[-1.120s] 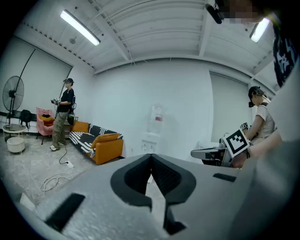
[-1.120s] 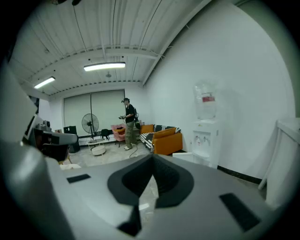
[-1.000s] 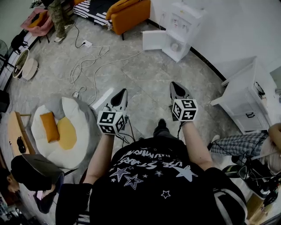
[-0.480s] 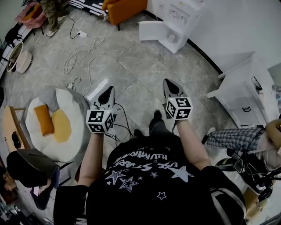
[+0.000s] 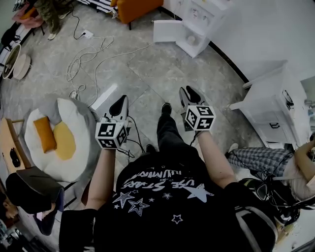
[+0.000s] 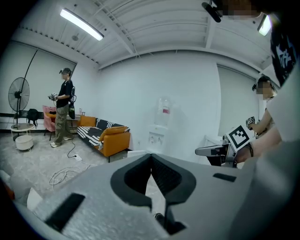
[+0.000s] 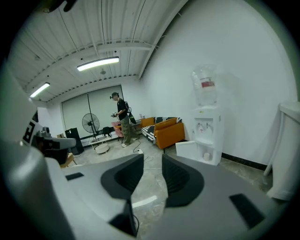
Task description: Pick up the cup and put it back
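Observation:
No cup shows clearly in any view. A small pale thing [image 7: 206, 156] sits in the lower niche of the white water dispenser [image 7: 206, 126]; I cannot tell what it is. The dispenser [image 5: 197, 24] stands at the far wall, well ahead of both grippers. My left gripper [image 5: 119, 104] is held in front of my body. Its jaws meet at the tip in the left gripper view [image 6: 151, 157], with nothing in them. My right gripper [image 5: 187, 93] points at the dispenser. Its jaws are opening, with a narrow gap [image 7: 153, 159] and only floor seen through it.
An orange sofa [image 5: 133, 6] stands left of the dispenser, and cables [image 5: 88, 54] trail over the tiled floor. An egg-shaped cushion [image 5: 56, 140] lies at my left, a white cabinet [image 5: 273, 110] at my right. Another person [image 6: 63, 112] stands far off by a fan [image 6: 18, 96].
I have walked forward, one leg now stepping out ahead, and the dispenser has come nearer. The right gripper's jaws have parted. The left gripper stays shut.

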Demonstrator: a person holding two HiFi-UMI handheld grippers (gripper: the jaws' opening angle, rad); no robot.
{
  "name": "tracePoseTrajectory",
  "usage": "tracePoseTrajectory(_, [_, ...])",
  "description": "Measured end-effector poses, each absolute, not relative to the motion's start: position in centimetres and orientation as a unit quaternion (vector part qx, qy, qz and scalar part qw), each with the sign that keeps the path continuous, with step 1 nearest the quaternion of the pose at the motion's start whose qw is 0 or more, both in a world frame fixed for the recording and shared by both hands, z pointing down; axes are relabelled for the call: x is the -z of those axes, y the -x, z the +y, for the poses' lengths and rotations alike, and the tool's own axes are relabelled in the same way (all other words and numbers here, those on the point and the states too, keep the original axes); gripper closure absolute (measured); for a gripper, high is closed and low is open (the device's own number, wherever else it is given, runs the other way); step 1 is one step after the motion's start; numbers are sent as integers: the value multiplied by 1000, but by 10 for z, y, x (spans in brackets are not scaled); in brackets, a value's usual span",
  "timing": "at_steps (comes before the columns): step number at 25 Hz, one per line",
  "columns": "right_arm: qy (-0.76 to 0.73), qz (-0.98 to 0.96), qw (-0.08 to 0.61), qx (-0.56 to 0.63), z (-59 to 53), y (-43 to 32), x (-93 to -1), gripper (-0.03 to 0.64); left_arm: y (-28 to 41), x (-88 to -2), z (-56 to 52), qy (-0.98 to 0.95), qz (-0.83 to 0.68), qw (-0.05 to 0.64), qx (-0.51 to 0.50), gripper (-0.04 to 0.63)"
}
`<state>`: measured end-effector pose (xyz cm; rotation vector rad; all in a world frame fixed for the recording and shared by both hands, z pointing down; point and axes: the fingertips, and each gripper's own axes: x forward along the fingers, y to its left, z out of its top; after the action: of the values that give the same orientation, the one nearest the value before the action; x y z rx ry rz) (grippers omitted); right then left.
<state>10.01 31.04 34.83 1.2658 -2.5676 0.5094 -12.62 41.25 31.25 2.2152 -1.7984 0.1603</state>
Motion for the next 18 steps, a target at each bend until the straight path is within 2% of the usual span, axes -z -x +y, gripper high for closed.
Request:
tracePoseTrajectory(3, [-430,-875,118,-188,273,-90,-364,414,134,-325,389,-763,-625,151,-70,586])
tracePoseTrajectory(7, [-434,-867,117,-215,210,-81,-386,372,141,-345,342,-760,-620,169,-98,586])
tracePoseTrajectory(18, [-458,-841,118,-262,27,-103,-416,337,117,-343,154,-759,-617,178,-113,586])
